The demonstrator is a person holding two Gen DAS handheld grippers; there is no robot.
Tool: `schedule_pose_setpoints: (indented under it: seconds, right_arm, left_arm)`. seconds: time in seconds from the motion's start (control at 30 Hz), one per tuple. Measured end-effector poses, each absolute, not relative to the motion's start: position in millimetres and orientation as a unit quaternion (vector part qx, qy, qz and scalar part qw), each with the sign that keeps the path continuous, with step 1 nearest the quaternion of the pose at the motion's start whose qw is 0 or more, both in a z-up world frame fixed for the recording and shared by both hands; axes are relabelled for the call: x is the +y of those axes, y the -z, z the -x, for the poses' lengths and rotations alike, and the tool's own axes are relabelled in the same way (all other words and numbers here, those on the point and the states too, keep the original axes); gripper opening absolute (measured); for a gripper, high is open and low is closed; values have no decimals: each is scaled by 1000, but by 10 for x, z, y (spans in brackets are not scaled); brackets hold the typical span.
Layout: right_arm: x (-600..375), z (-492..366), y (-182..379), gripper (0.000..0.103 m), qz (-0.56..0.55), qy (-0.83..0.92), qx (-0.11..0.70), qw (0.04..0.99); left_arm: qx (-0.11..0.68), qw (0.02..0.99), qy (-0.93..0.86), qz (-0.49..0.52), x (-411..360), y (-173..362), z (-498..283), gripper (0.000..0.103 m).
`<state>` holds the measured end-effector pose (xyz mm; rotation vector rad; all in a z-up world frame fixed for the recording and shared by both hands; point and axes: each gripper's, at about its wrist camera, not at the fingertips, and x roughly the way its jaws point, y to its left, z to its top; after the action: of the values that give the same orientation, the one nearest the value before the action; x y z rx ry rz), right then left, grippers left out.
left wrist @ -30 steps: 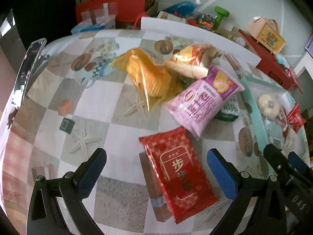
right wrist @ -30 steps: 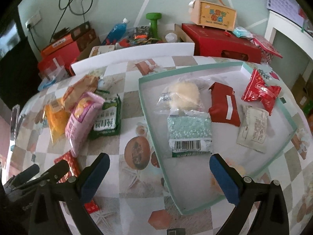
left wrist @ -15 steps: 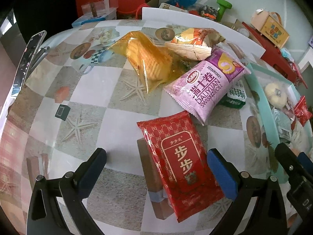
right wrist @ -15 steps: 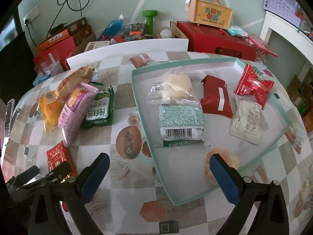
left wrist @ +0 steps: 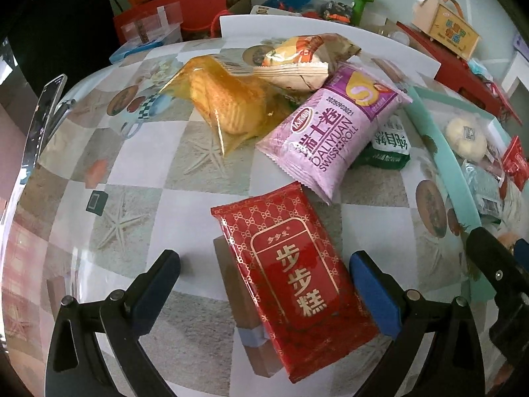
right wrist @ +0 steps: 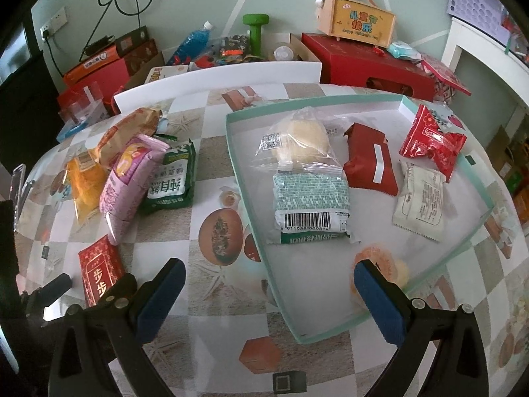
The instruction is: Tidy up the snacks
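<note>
My left gripper (left wrist: 264, 281) is open and straddles the near end of a flat red snack pack (left wrist: 291, 271) with gold lettering; whether its pads touch it I cannot tell. Behind it lie a purple Swiss-roll bag (left wrist: 330, 132), a clear orange cake bag (left wrist: 228, 106), a tan bag (left wrist: 297, 63) and a green pack (left wrist: 386, 149). My right gripper (right wrist: 267, 301) is open over the near corner of a mint-rimmed tray (right wrist: 248, 192). The tray holds a round bun (right wrist: 304, 139), a teal barcode pack (right wrist: 310, 205), a dark red pack (right wrist: 370, 162), a bright red bag (right wrist: 429, 139) and a white sachet (right wrist: 420, 201).
A white board (right wrist: 215, 82) runs along the table's far edge, with red boxes (right wrist: 367, 63), a blue bottle (right wrist: 191, 43), a green dumbbell (right wrist: 254, 29) and a small wooden case (right wrist: 357, 20) behind it. A phone (left wrist: 43, 119) lies at the table's left edge. A white cabinet (right wrist: 489, 63) stands at right.
My left gripper has moved forward and lower, so the red pack now lies between its open fingers. My right gripper has drawn nearer the tray's near corner. Both stay open.
</note>
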<state>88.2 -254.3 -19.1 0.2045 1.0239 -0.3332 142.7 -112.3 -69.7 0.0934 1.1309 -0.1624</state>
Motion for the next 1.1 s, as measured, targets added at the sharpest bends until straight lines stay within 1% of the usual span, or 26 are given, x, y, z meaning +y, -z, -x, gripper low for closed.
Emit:
schedule_pose_setpoints:
  seconds: [0.07,0.13,0.2,0.27,0.43,0.77,1.1]
  right_arm:
    - [-2552,-880,193,103,-98,160,487,853]
    - [-2568,-877,197,103,-99,163,487,852]
    - [-2578,-877,206,103,-100,164,489,851]
    - [-2578,-878,211,103,-100,165,490,850]
    - [-2545,-890,236,103,-95,162,494,849]
    - [-2515,-906,250,103,-89,162,496,848]
    - [-2472,-923,221,103,-84,155,489,854]
  left_arm:
    - [535,840,75,-44,-1064,697,-1448,97]
    - [533,842,72,-42,-1028,668,-1435,90]
    - [530,844,71,-41,-1004,644,-1432,79]
    - [529,845,71,-42,-983,637,-1442,73]
    - [524,847,75,-44,-939,643,-1464,68]
    - [514,854,81,-10,-682,599,-1508,58]
    - [505,859,81,16,-565,555,-1564,53]
